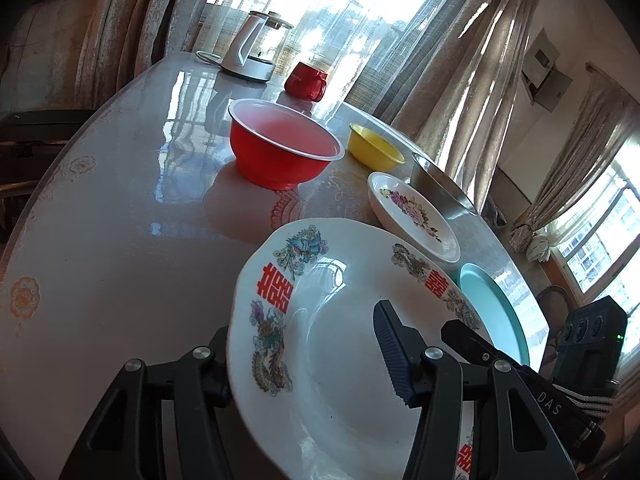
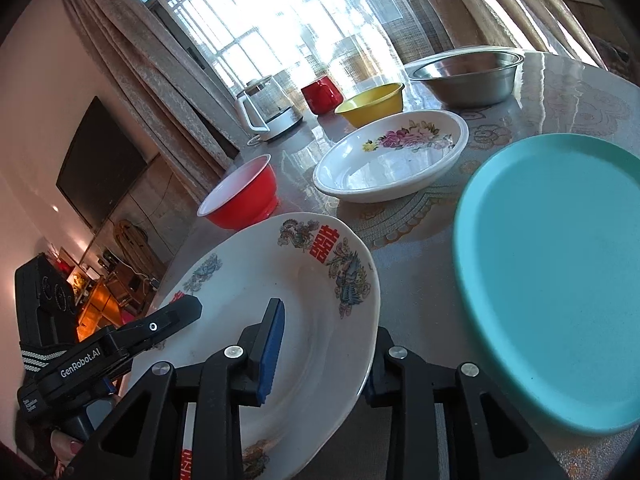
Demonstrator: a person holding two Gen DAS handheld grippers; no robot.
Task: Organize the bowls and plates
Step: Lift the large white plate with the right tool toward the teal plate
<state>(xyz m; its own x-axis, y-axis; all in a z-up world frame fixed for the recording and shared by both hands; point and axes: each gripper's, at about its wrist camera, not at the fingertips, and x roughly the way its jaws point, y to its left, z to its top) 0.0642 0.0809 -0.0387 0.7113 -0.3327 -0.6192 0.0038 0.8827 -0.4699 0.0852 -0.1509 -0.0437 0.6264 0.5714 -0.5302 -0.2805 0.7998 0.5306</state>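
Observation:
A white plate with dragons and red characters (image 1: 340, 272) (image 2: 248, 272) lies at the near table edge. My left gripper (image 1: 304, 328) straddles its rim: one finger is hidden under the edge, and the other pad (image 1: 392, 356) hangs over the well without touching. My right gripper (image 2: 328, 320) straddles the opposite rim the same way, its blue pad (image 2: 272, 352) over the well with a gap showing. Both stand open. Nearby sit a red bowl (image 1: 280, 152), a yellow bowl (image 1: 374, 146), a flowered dish (image 2: 388, 156), a steel bowl (image 2: 468, 76) and a teal plate (image 2: 552, 280).
A white kettle (image 1: 252, 48) and a red mug (image 1: 306, 80) stand at the far side of the round glossy table (image 1: 120, 240), in front of curtained windows. The teal plate lies close beside the right gripper. Bare tabletop stretches to the left of the red bowl.

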